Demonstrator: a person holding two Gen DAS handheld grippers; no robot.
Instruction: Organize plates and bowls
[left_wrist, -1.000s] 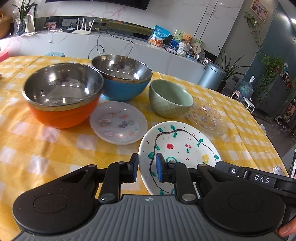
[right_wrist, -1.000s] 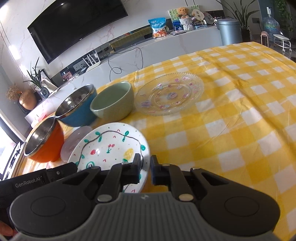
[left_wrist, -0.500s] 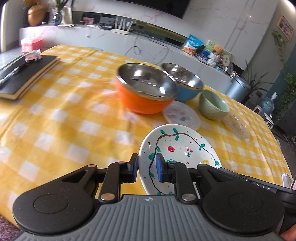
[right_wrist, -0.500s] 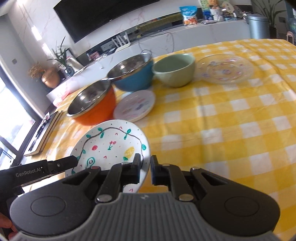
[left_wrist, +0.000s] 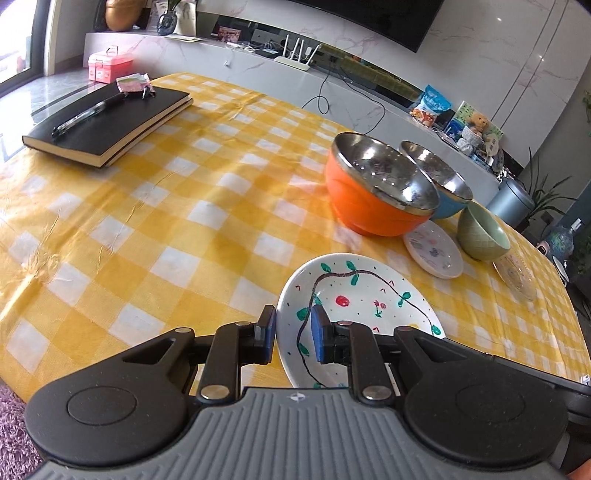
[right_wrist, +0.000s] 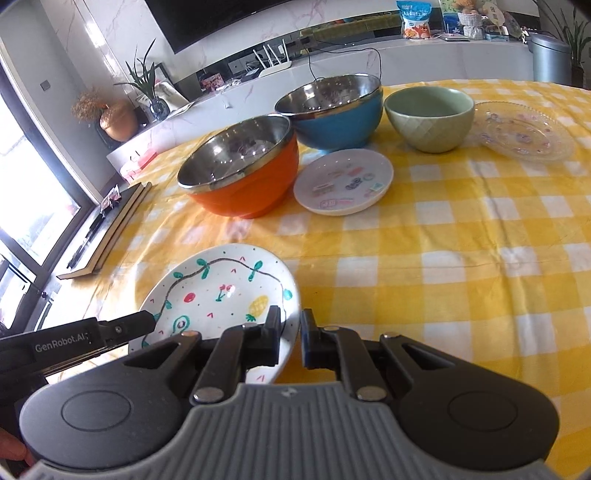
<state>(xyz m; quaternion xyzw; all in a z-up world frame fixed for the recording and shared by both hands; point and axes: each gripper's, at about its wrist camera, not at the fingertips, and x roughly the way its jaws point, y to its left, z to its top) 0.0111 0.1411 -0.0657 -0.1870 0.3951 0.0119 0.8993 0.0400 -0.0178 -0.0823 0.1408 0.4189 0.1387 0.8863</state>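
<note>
We pinch the painted plate (left_wrist: 369, 295) at opposite rims with left tool (left_wrist: 293, 334) and right tool (right_wrist: 291, 338). It sits nearly level above the tabletop (left_wrist: 184, 221). The orange bowl (right_wrist: 243, 173) and blue bowl (right_wrist: 336, 110) hold nothing.

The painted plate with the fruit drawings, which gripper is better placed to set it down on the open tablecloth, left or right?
Neither alone. The left gripper and right gripper each clamp opposite edges of the painted plate, so both should lower it together onto the yellow checked tablecloth; the open cloth lies on the left gripper's side.

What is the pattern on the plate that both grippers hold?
White plate with hand-painted vine, green leaves, cherries, pineapple; clearest in the right wrist view.
</note>
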